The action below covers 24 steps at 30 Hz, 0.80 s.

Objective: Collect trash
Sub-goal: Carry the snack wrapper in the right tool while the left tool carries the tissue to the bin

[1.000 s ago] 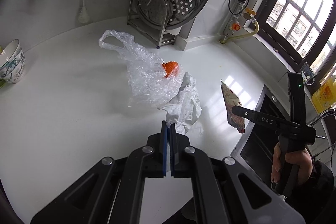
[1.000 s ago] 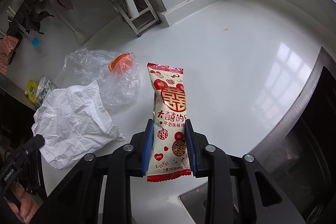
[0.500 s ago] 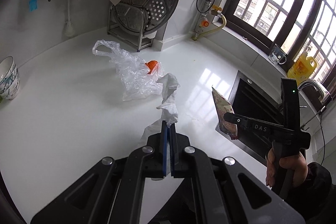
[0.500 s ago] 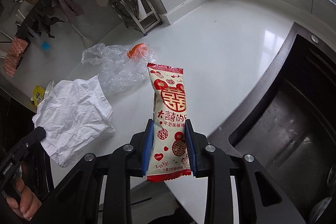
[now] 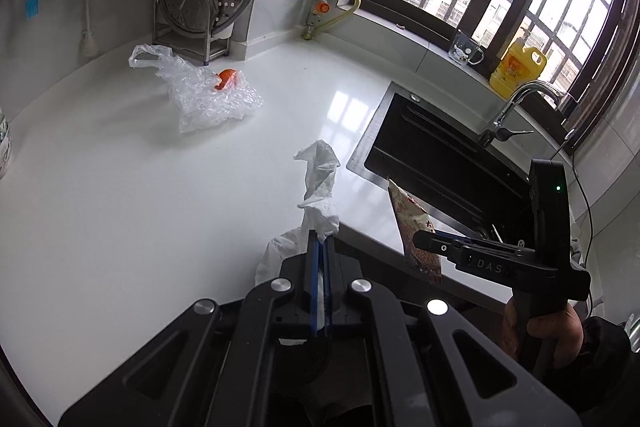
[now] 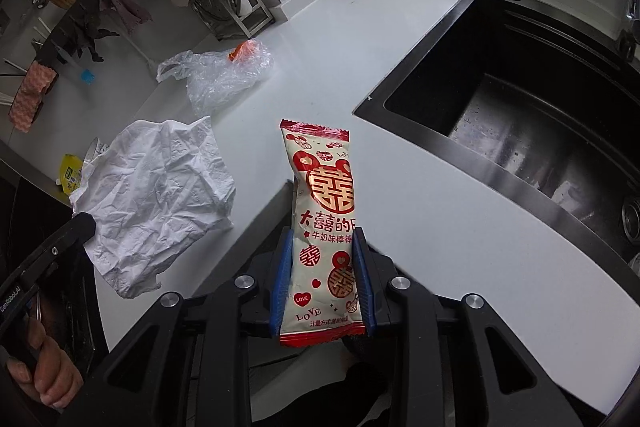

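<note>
Both tongs were loaded. Left tongs (image 5: pixel 320 247) were pressed fully together on a crumpled white tissue (image 5: pixel 318 187), which rose from between the blue pads and hung clear of the white worktop (image 5: pixel 120 187); in the right wrist view the same tissue (image 6: pixel 160 195) spread wide beside the left tool's tip. Right tongs (image 6: pixel 322 275) were clamped on a cream-and-red snack wrapper (image 6: pixel 324 211), gripped at its lower half with one blue pad on each long edge; its upper half stood free above the fingertips, upright along the tool axis. In the left wrist view this wrapper (image 5: pixel 416 231) appeared edge-on, held off the worktop near its front edge, just beside the black sink (image 5: pixel 440 155). A hand (image 5: pixel 556 331) gripped the right tool's handle.

Further back on the worktop lay a clear plastic bag (image 5: pixel 208 95), well apart from both tongs, with an orange piece (image 5: pixel 226 77) at its far side; whether that piece sat inside the bag could not be told. Behind the bag stood a metal rack (image 5: pixel 192 27) holding perforated steamer trays. A yellow jug (image 5: pixel 518 67) stood on the window ledge behind the sink.
</note>
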### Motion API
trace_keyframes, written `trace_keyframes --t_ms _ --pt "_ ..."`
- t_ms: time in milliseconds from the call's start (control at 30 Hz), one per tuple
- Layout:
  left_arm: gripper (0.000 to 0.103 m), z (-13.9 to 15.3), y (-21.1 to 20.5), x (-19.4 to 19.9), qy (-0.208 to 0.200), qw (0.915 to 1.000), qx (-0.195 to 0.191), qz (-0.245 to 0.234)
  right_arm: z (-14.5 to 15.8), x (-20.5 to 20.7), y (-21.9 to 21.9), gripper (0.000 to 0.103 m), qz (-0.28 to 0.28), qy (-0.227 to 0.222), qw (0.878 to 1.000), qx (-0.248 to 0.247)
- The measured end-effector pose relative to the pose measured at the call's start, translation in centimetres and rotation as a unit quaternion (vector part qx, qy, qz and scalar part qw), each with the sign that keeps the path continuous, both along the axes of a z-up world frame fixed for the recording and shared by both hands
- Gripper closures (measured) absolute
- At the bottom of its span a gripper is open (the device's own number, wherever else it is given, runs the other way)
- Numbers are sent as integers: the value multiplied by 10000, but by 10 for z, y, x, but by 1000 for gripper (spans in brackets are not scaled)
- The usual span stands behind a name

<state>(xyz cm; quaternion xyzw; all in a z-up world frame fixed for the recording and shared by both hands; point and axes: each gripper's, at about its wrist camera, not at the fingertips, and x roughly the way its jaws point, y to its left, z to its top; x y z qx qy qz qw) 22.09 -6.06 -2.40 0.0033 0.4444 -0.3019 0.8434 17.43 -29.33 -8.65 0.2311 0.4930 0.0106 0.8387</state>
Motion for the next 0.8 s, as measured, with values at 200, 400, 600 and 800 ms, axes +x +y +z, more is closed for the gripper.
trace_keyframes --t_ms 200,400,600,800 --pt "101 -15 -22 -51 111 9999 -72 -47 -9 -57 -10 75 148 29 9999 -64" --pt "101 -42 -36 -101 445 9989 -116 -42 -23 -121 -16 75 172 62 9998 86" --pt "101 -62 -32 -134 718 9972 -162 119 -43 -156 -10 75 220 241 9991 260" --pt "101 -80 -26 -142 692 9975 119 75 -75 -177 9 75 216 492 9976 447"
